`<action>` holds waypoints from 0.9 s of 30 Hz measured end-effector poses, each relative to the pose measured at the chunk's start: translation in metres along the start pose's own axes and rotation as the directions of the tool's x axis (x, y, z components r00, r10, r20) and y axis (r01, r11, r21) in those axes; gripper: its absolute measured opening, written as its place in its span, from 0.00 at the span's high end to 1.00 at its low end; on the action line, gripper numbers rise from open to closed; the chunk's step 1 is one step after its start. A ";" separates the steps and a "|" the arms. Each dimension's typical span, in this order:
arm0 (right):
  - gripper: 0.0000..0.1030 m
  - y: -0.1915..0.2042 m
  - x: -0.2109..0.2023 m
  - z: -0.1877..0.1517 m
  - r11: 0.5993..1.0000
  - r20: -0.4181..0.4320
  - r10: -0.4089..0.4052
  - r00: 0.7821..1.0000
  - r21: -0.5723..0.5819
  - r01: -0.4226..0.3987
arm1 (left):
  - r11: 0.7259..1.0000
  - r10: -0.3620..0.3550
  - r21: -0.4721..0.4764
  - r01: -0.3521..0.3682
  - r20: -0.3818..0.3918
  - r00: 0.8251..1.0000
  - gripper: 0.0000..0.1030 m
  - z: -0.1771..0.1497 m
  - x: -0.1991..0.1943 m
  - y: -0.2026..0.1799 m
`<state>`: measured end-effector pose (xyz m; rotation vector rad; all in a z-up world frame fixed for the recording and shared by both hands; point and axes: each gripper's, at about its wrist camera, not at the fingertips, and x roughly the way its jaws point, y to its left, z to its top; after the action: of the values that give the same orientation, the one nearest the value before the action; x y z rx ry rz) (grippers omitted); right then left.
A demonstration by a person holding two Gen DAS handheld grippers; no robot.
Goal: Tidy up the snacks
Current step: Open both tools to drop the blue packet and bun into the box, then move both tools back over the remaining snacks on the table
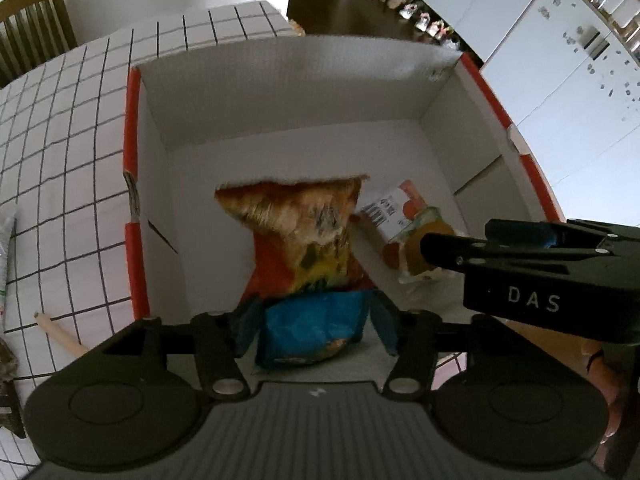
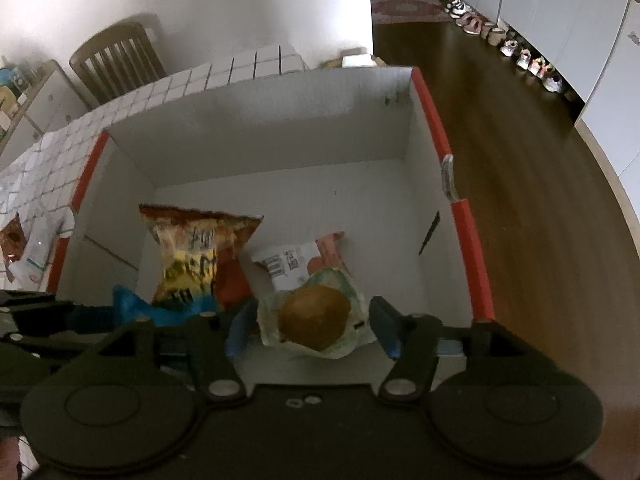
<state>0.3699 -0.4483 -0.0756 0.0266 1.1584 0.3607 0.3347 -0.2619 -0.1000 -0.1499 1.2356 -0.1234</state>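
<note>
A white cardboard box with a red rim [image 1: 280, 80] [image 2: 280, 128] stands on the table, and both grippers point down into it. An orange and yellow chip bag with a blue bottom [image 1: 304, 236] [image 2: 188, 256] stands inside. My left gripper [image 1: 314, 330] is open, its blue pads either side of the bag's blue end with small gaps. A bun in a clear wrapper [image 2: 316, 316] [image 1: 408, 248] lies to the right of it. My right gripper [image 2: 312, 330] is open around the bun. A flat white and orange packet with a barcode [image 2: 296, 260] [image 1: 394, 206] lies under the bun.
The box sits at the edge of a table with a checked cloth [image 1: 60, 140]. A wooden stick [image 1: 60, 336] lies left of the box, with more packets [image 2: 16, 244] beyond. A chair [image 2: 116, 60] stands behind. To the right is wooden floor [image 2: 520, 160].
</note>
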 end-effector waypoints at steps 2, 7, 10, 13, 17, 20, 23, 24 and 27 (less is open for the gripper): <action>0.36 -0.001 -0.007 0.000 1.000 0.011 0.005 1.000 0.006 -0.005 | 1.000 -0.006 0.003 0.006 0.015 1.000 0.32 -0.001 -0.005 -0.001; 0.29 -0.001 -0.023 -0.004 1.000 0.043 0.010 0.999 0.010 -0.010 | 0.999 -0.033 0.011 0.033 0.042 0.999 0.32 -0.007 -0.023 0.002; 0.25 0.001 -0.035 -0.005 1.000 0.063 0.016 0.998 0.009 -0.016 | 0.999 -0.042 0.027 0.040 0.070 0.997 0.32 -0.011 -0.038 0.004; 0.23 0.005 -0.047 -0.006 1.000 0.083 0.025 0.996 0.010 -0.026 | 0.998 -0.057 0.028 0.054 0.096 0.994 0.32 -0.014 -0.055 0.008; 0.20 0.011 -0.065 -0.007 0.999 0.111 0.039 0.993 0.011 -0.041 | 0.997 -0.076 0.032 0.072 0.135 0.988 0.32 -0.019 -0.078 0.014; 0.17 0.017 -0.081 -0.008 0.999 0.140 0.046 0.989 0.015 -0.049 | 0.996 -0.088 0.042 0.082 0.158 0.984 0.32 -0.024 -0.093 0.016; 0.15 0.024 -0.096 -0.009 0.998 0.171 0.056 0.984 0.018 -0.060 | 0.995 -0.094 0.055 0.085 0.185 0.978 0.32 -0.031 -0.108 0.022; 0.15 0.027 -0.099 -0.010 0.998 0.179 0.057 0.982 0.020 -0.062 | 0.995 -0.097 0.057 0.088 0.192 0.977 0.32 -0.033 -0.112 0.024; 0.14 0.035 -0.111 -0.013 0.998 0.196 0.061 0.979 0.024 -0.066 | 0.993 -0.108 0.059 0.098 0.208 0.972 0.32 -0.040 -0.126 0.032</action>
<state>0.3102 -0.4495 0.0249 0.1231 0.9699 0.3884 0.2567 -0.2098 -0.0012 -0.1803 1.0123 -0.2223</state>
